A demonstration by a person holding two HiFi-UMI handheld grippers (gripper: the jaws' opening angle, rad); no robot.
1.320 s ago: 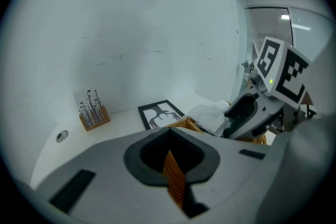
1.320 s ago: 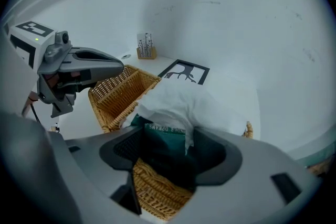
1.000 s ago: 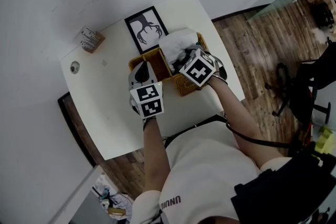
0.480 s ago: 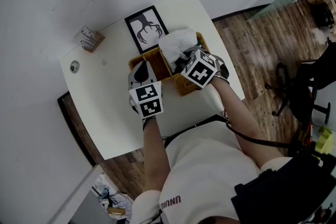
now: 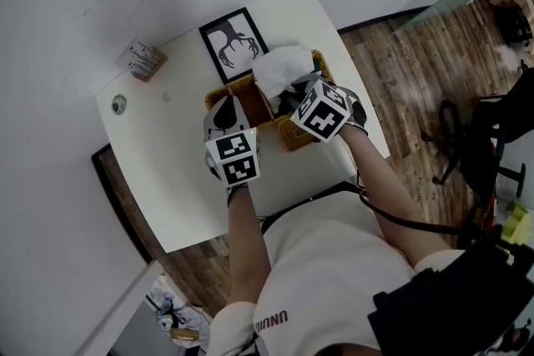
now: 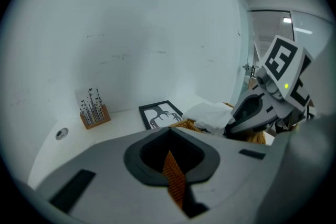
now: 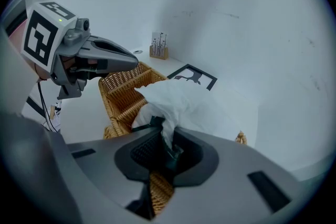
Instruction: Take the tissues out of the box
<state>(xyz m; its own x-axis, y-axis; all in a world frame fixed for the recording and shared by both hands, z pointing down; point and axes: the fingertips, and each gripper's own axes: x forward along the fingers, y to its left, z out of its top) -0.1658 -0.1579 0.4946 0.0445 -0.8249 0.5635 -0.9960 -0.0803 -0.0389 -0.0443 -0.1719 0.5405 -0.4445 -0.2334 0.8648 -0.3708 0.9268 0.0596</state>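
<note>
While the left gripper (image 5: 225, 117) is clamping the basket (image 7: 123, 94) wall in its jaws, the right gripper (image 7: 164, 140) is just closing its jaws on the tissues (image 7: 178, 99).

White T-shirt (image 5: 329, 267) — thin black strap (image 5: 410, 223)

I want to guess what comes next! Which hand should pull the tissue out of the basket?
Right. The right gripper has just been closing its jaws and now pinches the white tissue. The left gripper is clamped on the wicker basket wall, steadying it.
</note>
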